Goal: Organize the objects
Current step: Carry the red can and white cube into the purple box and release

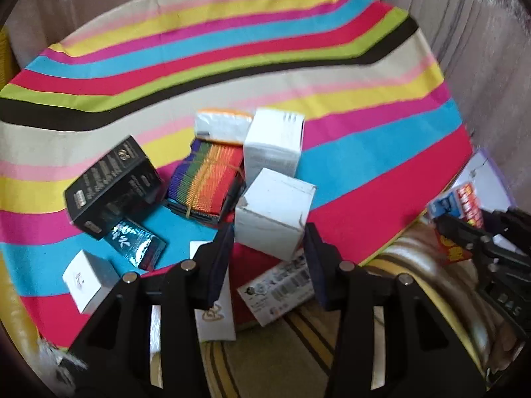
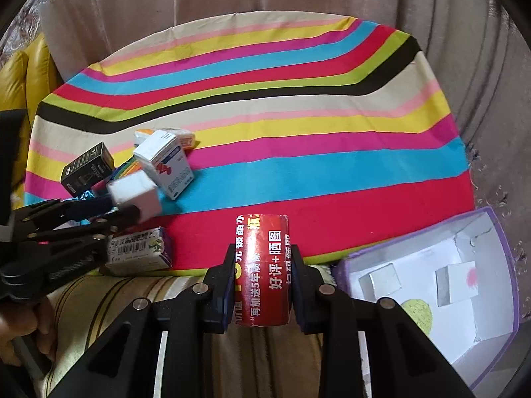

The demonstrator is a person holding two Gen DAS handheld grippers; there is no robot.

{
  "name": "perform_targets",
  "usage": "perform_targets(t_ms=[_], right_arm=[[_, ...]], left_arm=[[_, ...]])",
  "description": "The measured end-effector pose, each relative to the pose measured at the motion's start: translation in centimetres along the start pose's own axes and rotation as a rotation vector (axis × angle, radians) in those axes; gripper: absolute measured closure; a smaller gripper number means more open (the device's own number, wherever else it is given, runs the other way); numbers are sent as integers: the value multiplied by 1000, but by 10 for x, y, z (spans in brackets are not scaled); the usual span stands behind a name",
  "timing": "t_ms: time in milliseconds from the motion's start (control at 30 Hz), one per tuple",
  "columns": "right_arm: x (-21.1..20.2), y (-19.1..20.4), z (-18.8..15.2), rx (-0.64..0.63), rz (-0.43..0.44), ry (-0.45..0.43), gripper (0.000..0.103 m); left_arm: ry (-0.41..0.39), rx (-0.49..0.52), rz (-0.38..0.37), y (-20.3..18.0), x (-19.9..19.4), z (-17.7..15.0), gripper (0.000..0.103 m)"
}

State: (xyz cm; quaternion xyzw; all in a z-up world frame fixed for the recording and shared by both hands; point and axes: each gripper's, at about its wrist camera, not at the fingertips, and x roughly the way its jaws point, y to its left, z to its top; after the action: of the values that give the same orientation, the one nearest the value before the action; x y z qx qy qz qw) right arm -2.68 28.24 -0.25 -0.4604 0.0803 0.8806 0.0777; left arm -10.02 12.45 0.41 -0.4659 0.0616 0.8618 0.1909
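My right gripper (image 2: 262, 265) is clamped on a red box (image 2: 264, 265) with white and yellow print, both pads pressed to its sides, held above the near edge of the striped cloth (image 2: 298, 126). Just right of it sits the purple-edged tray (image 2: 497, 232) — white inside, with two small pale boxes (image 2: 454, 283) in it. Over on the left, my left gripper (image 1: 270, 232) has its fingers on either side of a plain white box (image 1: 273, 214); the pads look to be touching its sides, though I can't tell how firmly. That box sits at the near edge of the pile: a black box (image 1: 113, 185) far left, a rainbow-striped bundle (image 1: 207, 179) in the middle, a taller white box (image 1: 273, 139) behind — and a barcoded box (image 1: 278, 290) nearest me.
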Motion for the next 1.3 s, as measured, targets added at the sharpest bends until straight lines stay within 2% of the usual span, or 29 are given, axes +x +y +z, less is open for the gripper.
perform_targets(t_ms=[133,233,467,600,800,867,1067,1300], right_arm=[[-5,-11,-4,26,-10,-8,74],[-9,-18,-6,40,-27,-13,74],[-17,-42,-13,100,-60,-9,74],[-22,-55,-17,132,-83,-8,74],[-28,-79,-26,182,-123,-4,74],[-31,-89,-29,206,-133,-4,74],[-35,-126,-42,307,-169,2,74],[-35,-160,-57,421,-222,32,72]], left_arm=[[-62,-9,-36,-16,-20,-6,56],[-66,6,-72,-27,-26,-9,56],[-28,53,-155,-60,-25,-10,56],[-11,93,-174,-86,-31,-17,56],[14,140,-208,-117,-29,-12,56],[27,150,-238,-127,-28,-11,56],[58,216,-287,-167,-19,-10,56],[71,241,-356,-191,-19,-12,53]])
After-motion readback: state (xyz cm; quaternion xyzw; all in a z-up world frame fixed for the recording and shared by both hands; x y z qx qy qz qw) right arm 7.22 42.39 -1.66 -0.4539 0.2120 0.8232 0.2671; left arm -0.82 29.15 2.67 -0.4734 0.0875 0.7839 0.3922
